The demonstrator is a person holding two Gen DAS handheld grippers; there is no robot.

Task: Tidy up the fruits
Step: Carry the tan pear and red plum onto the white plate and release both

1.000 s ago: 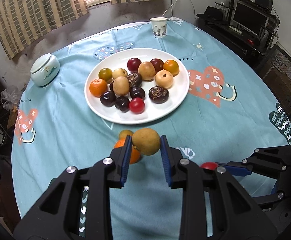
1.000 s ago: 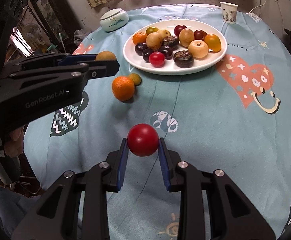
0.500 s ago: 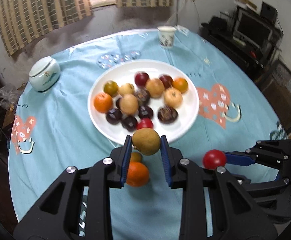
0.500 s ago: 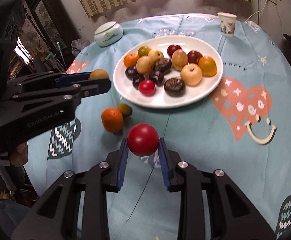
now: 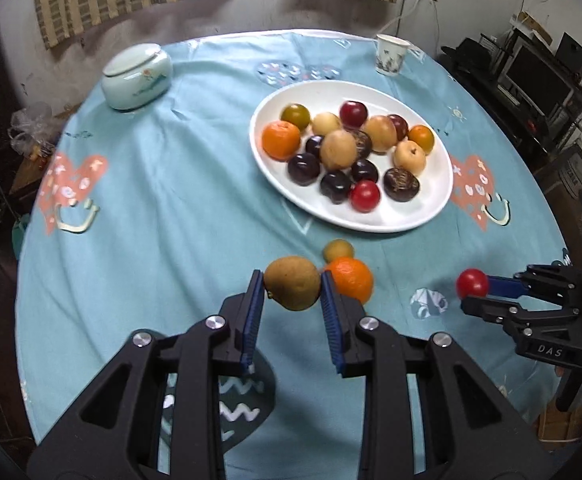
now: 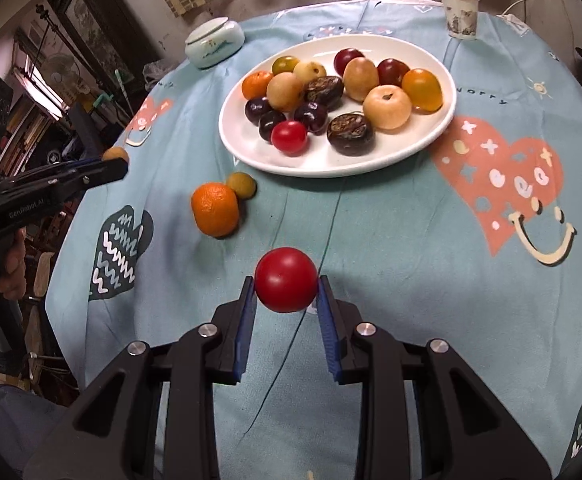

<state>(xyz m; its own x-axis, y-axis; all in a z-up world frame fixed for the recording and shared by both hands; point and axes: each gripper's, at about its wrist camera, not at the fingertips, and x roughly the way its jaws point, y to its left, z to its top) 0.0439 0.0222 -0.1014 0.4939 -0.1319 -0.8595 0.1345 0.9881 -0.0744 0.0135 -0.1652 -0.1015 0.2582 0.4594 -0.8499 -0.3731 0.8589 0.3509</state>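
Note:
My left gripper (image 5: 292, 290) is shut on a brown-yellow round fruit (image 5: 292, 288), held above the blue tablecloth. A red tomato (image 6: 286, 285) sits pinched in my right gripper (image 6: 286, 288); the same tomato (image 5: 471, 283) shows at the right of the left wrist view. On the cloth lie an orange (image 6: 215, 209) and a small yellowish fruit (image 6: 242, 185), touching each other, just short of the white plate (image 6: 411, 148). The plate holds several fruits: dark plums, pale pears, oranges, a red tomato. The left gripper (image 6: 109, 162) appears at the left edge of the right wrist view.
A pale green lidded jar (image 5: 136, 76) stands at the far left of the round table, a paper cup (image 5: 389, 54) at the far side. Beyond the table's right edge are a monitor and shelves (image 5: 539, 76). A person's hand (image 6: 11, 264) grips the left tool.
The left gripper has carried its brown fruit leftward and rolled, so the plate now lies to its upper right. The right gripper has moved closer to the plate with the tomato.

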